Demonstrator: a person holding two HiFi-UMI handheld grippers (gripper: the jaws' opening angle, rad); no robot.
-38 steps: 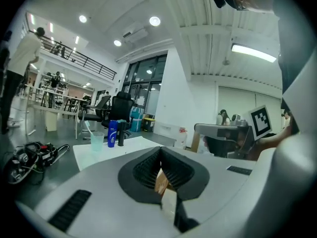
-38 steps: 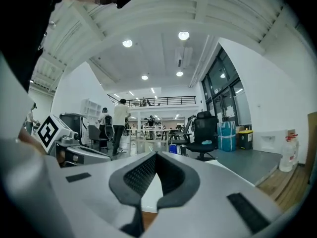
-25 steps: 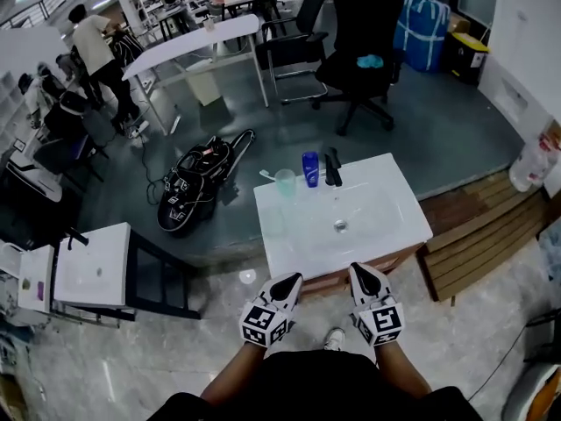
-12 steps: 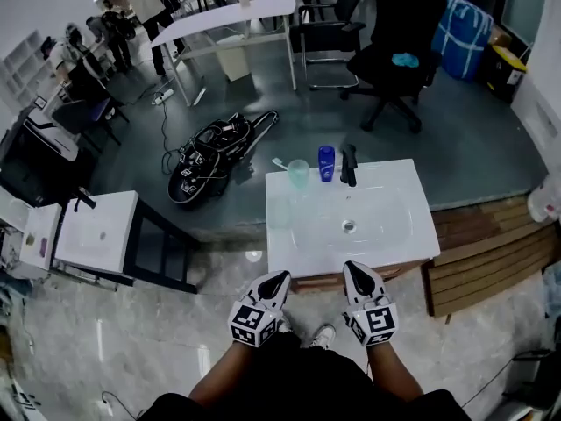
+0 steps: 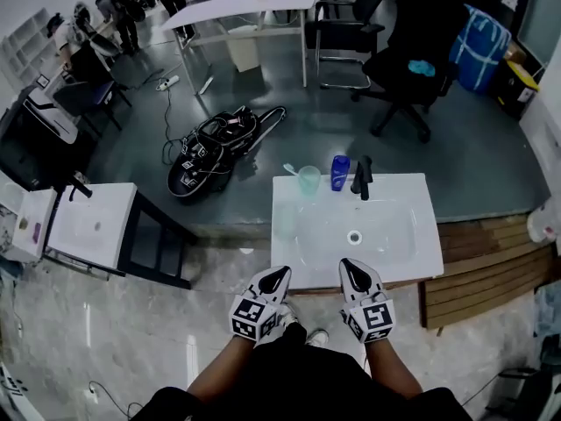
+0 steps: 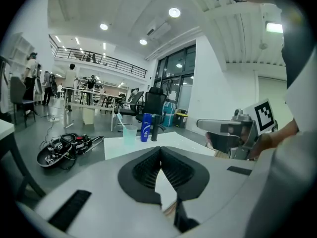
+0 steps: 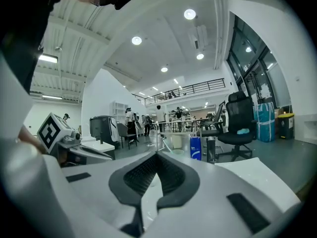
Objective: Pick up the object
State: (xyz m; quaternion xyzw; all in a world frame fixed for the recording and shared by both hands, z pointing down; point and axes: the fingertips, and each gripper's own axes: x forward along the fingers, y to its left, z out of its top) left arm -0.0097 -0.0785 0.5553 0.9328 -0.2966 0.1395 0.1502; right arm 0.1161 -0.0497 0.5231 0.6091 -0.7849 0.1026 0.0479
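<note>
A white washbasin top (image 5: 412,244) stands in front of me. At its far edge stand a pale green cup (image 5: 308,181) with a toothbrush in it, a blue bottle (image 5: 339,173) and a black tap (image 5: 360,176). My left gripper (image 5: 274,278) and right gripper (image 5: 353,273) hover side by side at the basin's near edge, both shut with nothing in them. In the left gripper view the jaws (image 6: 160,150) meet, with the cup (image 6: 129,134) and bottle (image 6: 145,127) far ahead. The right gripper (image 7: 157,155) points toward the bottle (image 7: 195,147).
A second white basin unit (image 5: 92,226) stands to the left. A black bag with cables (image 5: 210,147) lies on the floor beyond. Wooden slats (image 5: 491,261) lie to the right. A black office chair (image 5: 412,60), a white table (image 5: 245,11) and people are farther back.
The head view has shifted, so the basin sits further right and lower in the picture. Both grippers stay shut near its front edge.
</note>
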